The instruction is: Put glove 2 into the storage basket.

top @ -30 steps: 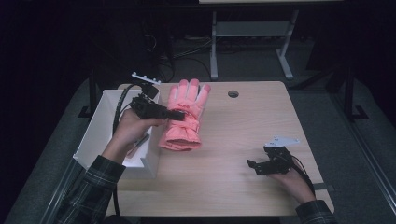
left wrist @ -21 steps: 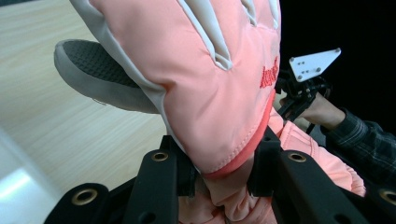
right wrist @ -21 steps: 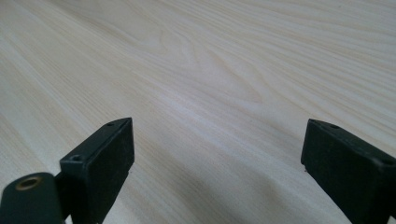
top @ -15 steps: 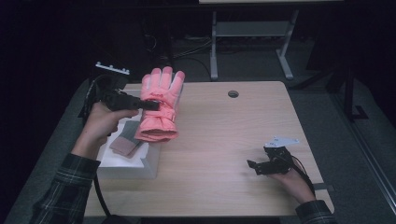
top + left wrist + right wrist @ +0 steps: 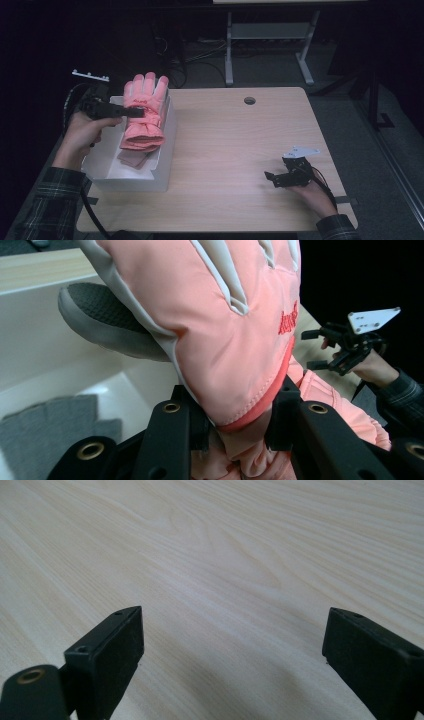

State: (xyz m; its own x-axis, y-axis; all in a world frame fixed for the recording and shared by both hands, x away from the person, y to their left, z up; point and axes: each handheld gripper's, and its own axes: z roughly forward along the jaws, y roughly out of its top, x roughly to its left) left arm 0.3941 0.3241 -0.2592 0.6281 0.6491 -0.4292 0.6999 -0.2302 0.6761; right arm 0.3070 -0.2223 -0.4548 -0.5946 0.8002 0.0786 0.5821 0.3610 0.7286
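Left gripper (image 5: 131, 113) level over white box (image 5: 165, 170) (pink glove (image 5: 145, 115) clamped).

The table (image 5: 240, 150) has a pale wood-grain top with rounded corners and 1 round dark cable hole (image 5: 249, 100) near its far edge, about midway along. A white open box (image 5: 150, 170) stands directly on the table at the left end, its long side running along the left edge; a flat grey piece (image 5: 132, 159) lies on the bottom of the box. Near the right front corner, the person's right hand (image 5: 312, 192) rests on the table top. The broad middle of the top is bare wood, its grain running in long wavy lines in the right gripper view. Around the table is a dark grey floor (image 5: 370, 160).
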